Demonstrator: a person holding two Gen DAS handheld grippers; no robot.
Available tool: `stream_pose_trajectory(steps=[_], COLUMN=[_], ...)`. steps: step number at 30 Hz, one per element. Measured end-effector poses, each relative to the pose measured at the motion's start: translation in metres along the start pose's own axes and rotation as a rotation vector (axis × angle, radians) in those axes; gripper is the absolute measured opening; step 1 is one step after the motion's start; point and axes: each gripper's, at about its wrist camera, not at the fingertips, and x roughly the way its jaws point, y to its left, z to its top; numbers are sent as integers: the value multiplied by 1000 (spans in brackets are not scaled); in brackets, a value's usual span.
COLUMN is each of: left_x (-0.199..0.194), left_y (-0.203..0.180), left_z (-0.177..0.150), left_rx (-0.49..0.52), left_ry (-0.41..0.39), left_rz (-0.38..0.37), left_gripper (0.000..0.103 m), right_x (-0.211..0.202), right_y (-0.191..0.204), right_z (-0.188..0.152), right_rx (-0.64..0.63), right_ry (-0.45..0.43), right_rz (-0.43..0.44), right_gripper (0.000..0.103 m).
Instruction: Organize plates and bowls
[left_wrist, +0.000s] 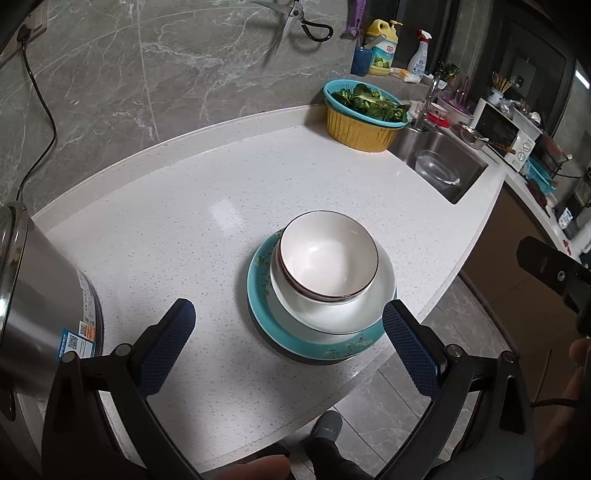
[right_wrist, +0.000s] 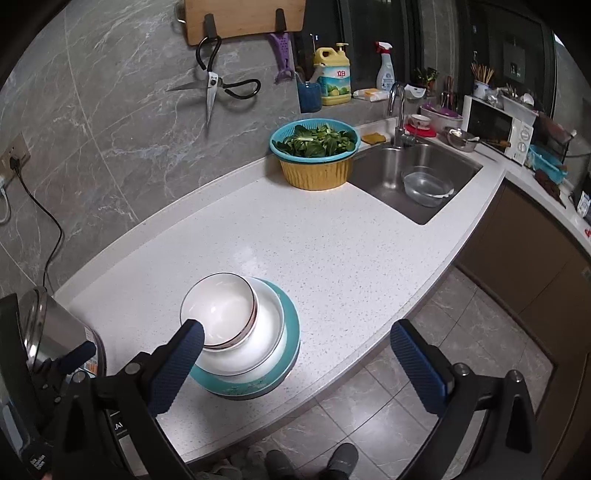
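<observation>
On the white speckled counter (left_wrist: 184, 229) stands one stack: a small white bowl with a dark rim (left_wrist: 328, 254) (right_wrist: 218, 310) sits inside a wider white bowl (left_wrist: 340, 314) (right_wrist: 258, 347), which rests on a teal plate (left_wrist: 295, 343) (right_wrist: 291, 332). My left gripper (left_wrist: 288, 332) is open and hovers just in front of the stack, its fingers on either side and touching nothing. My right gripper (right_wrist: 297, 349) is open too, above the counter's front edge to the right of the stack; its left finger overlaps the small bowl in view.
A steel pot (left_wrist: 33, 295) (right_wrist: 51, 328) stands at the counter's left. A yellow basin with a teal colander of greens (left_wrist: 364, 110) (right_wrist: 316, 155) is at the back, beside the sink (right_wrist: 413, 173) holding a clear bowl. The counter's front edge drops to tiled floor.
</observation>
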Motion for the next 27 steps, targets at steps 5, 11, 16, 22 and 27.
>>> stream_pose_trajectory(steps=[5,11,16,22,27], left_x=[0,2,1,4,6], left_y=[-1,0,2,3,3], left_z=[5,7,10,11,14], left_rx=[2,0,-6,-16,-12], left_ry=[-3,4,0,4,3], left_rz=[0,2,8,16,20], left_gripper=[103,103,103,103,103], right_x=[-3,-2,1,9,12], right_y=[6,9,13,18,19], right_z=[3,7,10,17,19], right_rx=[-29,-38,-45,-62,-62], right_ry=[-14,-19,-14,-9,-5], right_rz=[-12,-14,-7,6,7], right_gripper=[103,103,103,103,103])
